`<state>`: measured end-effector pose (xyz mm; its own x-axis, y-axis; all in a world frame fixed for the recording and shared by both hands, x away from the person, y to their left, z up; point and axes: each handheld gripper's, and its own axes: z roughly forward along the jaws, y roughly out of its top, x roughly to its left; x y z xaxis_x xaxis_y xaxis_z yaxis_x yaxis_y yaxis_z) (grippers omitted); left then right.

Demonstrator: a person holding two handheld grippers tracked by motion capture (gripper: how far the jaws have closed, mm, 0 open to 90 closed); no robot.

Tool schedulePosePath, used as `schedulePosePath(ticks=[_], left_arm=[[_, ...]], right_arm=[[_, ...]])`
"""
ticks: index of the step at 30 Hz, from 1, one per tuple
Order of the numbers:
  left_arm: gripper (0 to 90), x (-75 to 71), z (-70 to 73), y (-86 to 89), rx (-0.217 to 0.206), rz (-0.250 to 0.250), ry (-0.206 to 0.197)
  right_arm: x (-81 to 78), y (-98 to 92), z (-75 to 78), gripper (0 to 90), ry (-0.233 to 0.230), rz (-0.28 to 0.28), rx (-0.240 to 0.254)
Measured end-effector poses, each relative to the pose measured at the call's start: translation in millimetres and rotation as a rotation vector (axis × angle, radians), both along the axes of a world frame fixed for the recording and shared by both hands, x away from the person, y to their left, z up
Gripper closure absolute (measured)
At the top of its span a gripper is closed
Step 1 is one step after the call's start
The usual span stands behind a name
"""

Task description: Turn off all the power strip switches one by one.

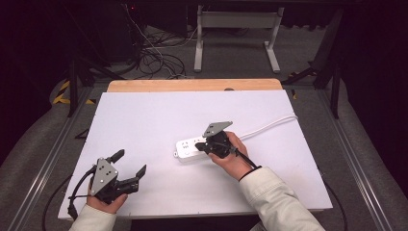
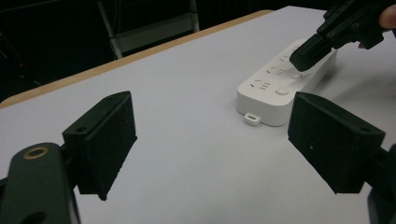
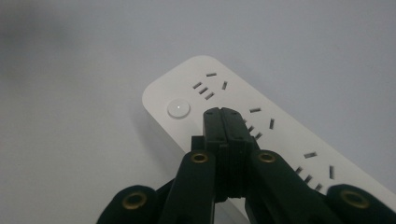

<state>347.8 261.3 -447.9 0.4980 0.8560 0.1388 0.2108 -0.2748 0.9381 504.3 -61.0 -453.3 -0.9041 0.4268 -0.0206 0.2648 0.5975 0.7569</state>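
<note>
Right claw point(image 3: 227, 114) closed, empty, tip over strip point(image 3: 261, 135) beside button point(image 3: 179, 109); left claw point(image 1: 129, 163) wide, idle. Risk: tip misses button, shoves strip.

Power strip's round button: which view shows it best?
The right gripper view: the round button sits close and unobstructed on the power strip, just ahead of the shut right gripper. The left gripper view shows it smaller, side-on. In the high view it is too small to make out.

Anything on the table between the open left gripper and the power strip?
Nothing: in the high view, only bare white table lies between the left gripper and the power strip.
</note>
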Motion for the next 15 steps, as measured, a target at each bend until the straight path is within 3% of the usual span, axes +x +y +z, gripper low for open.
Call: schedulePosePath(ticks=[15], left_arm=[[15.7, 0.6, -0.3, 0.2, 0.002, 0.000, 0.001]], right_arm=[[1.0, 0.8, -5.3, 90.0, 0.002, -0.006, -0.019]])
